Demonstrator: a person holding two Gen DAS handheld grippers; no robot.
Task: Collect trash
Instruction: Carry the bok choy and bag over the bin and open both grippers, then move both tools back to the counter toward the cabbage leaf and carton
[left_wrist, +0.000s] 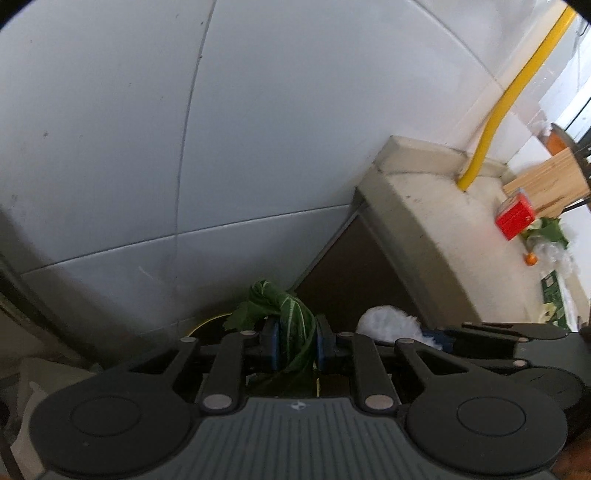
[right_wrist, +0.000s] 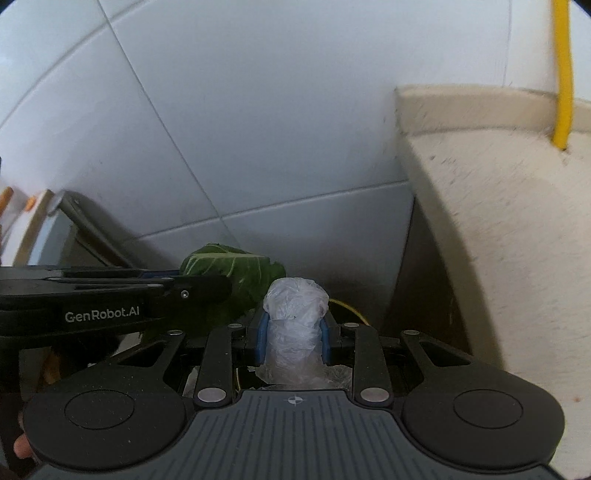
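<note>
My left gripper (left_wrist: 294, 343) is shut on a dark green leaf (left_wrist: 291, 317), which sticks up between its blue pads. The same leaf (right_wrist: 225, 267) shows in the right wrist view, held beside the other gripper's black body (right_wrist: 110, 302). My right gripper (right_wrist: 293, 338) is shut on a crumpled clear plastic bag (right_wrist: 295, 314); that bag (left_wrist: 388, 326) appears white in the left wrist view. Both grippers point down into the gap between a tiled wall and a counter end. A thin yellow curved rim (left_wrist: 207, 323) lies below the leaf.
A beige stone counter (left_wrist: 454, 236) stands on the right, with a yellow pipe (left_wrist: 509, 96) going into it. On it lie a red box (left_wrist: 515, 218), more green leaves (left_wrist: 550, 230), a small orange piece (left_wrist: 531, 259) and a wooden board (left_wrist: 546, 181). Grey wall tiles (right_wrist: 258, 110) fill the background.
</note>
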